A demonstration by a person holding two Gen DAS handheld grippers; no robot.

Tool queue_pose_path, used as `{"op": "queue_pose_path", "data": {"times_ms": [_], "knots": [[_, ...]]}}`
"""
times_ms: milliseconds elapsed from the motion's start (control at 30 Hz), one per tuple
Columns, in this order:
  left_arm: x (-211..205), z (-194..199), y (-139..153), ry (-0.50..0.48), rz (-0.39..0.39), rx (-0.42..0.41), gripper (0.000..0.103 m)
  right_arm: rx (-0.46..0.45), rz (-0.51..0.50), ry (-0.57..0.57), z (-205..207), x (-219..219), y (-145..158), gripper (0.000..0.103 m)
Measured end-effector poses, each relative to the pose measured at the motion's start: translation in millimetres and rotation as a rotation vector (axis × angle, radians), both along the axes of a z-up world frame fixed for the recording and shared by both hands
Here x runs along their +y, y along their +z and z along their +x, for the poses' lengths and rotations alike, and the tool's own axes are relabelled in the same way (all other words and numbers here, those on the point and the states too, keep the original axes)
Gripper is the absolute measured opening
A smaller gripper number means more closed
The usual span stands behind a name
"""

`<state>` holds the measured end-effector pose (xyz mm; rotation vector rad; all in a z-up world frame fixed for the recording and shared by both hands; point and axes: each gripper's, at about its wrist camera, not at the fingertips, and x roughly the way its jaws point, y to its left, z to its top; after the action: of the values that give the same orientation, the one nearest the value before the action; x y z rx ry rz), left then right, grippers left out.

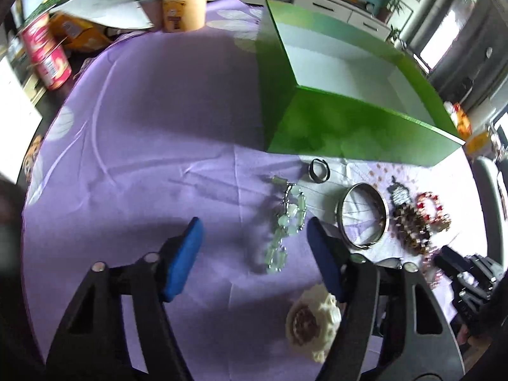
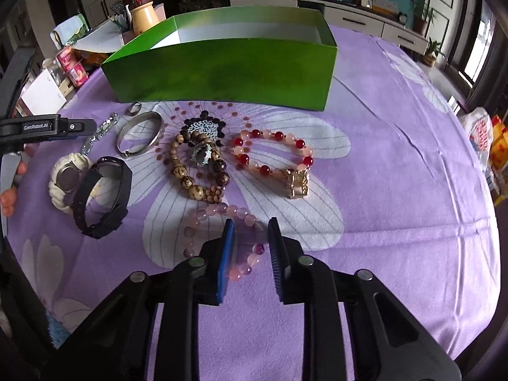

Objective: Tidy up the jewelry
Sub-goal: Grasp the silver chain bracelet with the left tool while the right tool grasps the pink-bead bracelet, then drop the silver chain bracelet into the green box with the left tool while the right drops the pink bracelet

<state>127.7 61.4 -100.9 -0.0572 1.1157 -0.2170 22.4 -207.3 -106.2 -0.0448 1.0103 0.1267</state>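
Observation:
An open green box (image 2: 222, 73) with a white inside stands at the back of the purple cloth; it also shows in the left wrist view (image 1: 349, 120). My left gripper (image 1: 252, 225) is open, its fingers on either side of a pale green bead bracelet (image 1: 284, 225). My right gripper (image 2: 250, 225) is open, its fingers astride the near side of a pink bead bracelet (image 2: 222, 219). A silver bangle (image 2: 139, 136), a small ring (image 2: 135, 107), a brown wooden bead bracelet (image 2: 197, 171), a red and pink bracelet (image 2: 273, 155), a white watch (image 2: 68, 177) and a black watch (image 2: 104, 197) lie around.
A purple flowered cloth (image 2: 397, 174) covers the table. A tan bottle (image 1: 184, 0), a red can (image 1: 46, 54) and papers stand at the far left edge. A plastic bag (image 2: 481, 136) sits at the right edge. The left gripper's body (image 2: 47, 127) enters the right wrist view.

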Motion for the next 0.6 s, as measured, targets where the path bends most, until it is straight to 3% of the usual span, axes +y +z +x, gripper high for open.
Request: {"op": "queue_pose_path", "data": {"times_ms": [67, 167, 300, 600], "knots": [[-7.5, 1.3, -1.8, -0.022, 0.043, -0.018, 0.053, -0.009, -0.001, 0.004, 1.1, -2.0, -0.7, 0.010], [-15.0, 0.7, -0.5, -0.058, 0.037, -0.025, 0.042, -0.025, -0.007, 0.009, 1.8, -1.2, -1.4, 0.008], [-27.6, -5.3, 2.1, -0.114, 0.039, -0.043, 0.015, -0.037, 0.005, 0.020, 3.4, 1.3, -0.6, 0.007], [-31.0, -16.5, 11.1, -0.121, 0.020, -0.080, 0.007, -0.109, 0.032, 0.053, -3.5, 5.3, 26.0, 0.007]]}}
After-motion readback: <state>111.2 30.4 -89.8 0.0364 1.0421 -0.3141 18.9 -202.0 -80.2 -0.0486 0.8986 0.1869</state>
